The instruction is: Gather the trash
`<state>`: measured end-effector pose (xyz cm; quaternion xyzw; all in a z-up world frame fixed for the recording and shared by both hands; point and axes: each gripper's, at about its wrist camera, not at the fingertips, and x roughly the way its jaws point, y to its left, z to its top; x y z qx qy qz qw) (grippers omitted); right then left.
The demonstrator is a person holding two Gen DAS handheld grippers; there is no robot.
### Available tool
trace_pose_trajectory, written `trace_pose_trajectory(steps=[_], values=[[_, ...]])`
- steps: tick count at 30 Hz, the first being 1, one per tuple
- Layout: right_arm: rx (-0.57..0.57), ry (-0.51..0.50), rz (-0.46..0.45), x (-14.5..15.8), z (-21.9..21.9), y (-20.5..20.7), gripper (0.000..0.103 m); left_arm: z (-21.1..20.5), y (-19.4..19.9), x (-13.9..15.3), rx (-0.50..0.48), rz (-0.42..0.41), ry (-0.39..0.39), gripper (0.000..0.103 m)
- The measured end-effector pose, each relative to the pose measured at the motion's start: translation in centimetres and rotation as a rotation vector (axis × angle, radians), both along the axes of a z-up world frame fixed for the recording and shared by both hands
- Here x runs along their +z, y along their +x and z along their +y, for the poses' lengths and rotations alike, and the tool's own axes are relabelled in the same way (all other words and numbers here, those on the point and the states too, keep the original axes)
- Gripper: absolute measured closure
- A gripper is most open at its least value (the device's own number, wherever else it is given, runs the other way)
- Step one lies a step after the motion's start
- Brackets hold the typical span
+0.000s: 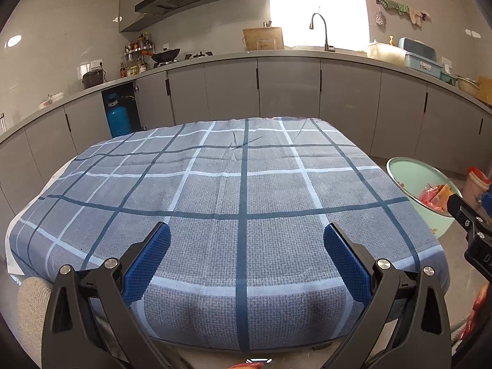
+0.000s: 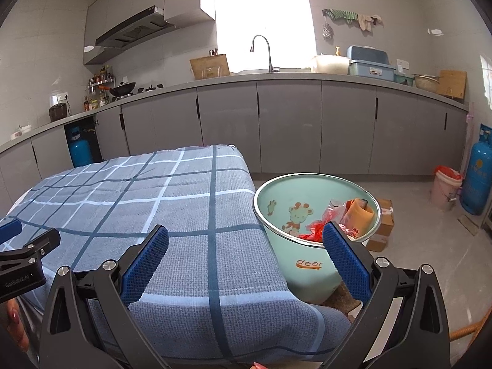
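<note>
While spread, both tongs (image 1: 246, 233) hover.

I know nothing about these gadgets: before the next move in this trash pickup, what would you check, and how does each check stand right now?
1. Left gripper open and empty: ok.
2. Right gripper open and empty: ok.
3. Mint-green plastic bin with a cartoon deer stands upright beside the table: ok.
4. Red and orange wrappers lie inside the bin: ok.
5. Blue-grey checked tablecloth free of trash: ok in both views.
6. Trash left on the floor near the bin: cannot tell.
</note>
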<state>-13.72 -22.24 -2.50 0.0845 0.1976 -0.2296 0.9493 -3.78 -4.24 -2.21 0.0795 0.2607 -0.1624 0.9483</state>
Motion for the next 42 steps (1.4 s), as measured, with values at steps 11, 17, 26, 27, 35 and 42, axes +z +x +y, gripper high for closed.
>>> trace_pose_trajectory(steps=[11, 17, 26, 27, 35, 42], values=[[0.023, -0.029, 0.010, -0.08, 0.80, 0.23, 0.004, 0.13, 0.18, -0.23, 0.010, 0.007, -0.003, 0.005], [0.023, -0.016, 0.009, -0.11, 0.69, 0.27, 0.004, 0.05, 0.25, -0.26, 0.006, 0.011, 0.001, 0.005], [0.018, 0.000, 0.016, -0.36, 0.32, 0.35, 0.004, 0.04, 0.32, -0.28, 0.009, 0.010, 0.000, 0.005], [0.018, 0.002, 0.018, -0.38, 0.31, 0.37, 0.004, 0.02, 0.33, -0.28, 0.007, 0.010, 0.001, 0.005], [0.019, 0.000, 0.022, -0.35, 0.19, 0.38, 0.004, 0.12, 0.31, -0.37, 0.010, 0.008, 0.001, 0.005], [0.019, 0.004, 0.025, -0.27, 0.12, 0.51, 0.004, 0.12, 0.33, -0.50, 0.009, 0.010, 0.004, 0.005]])
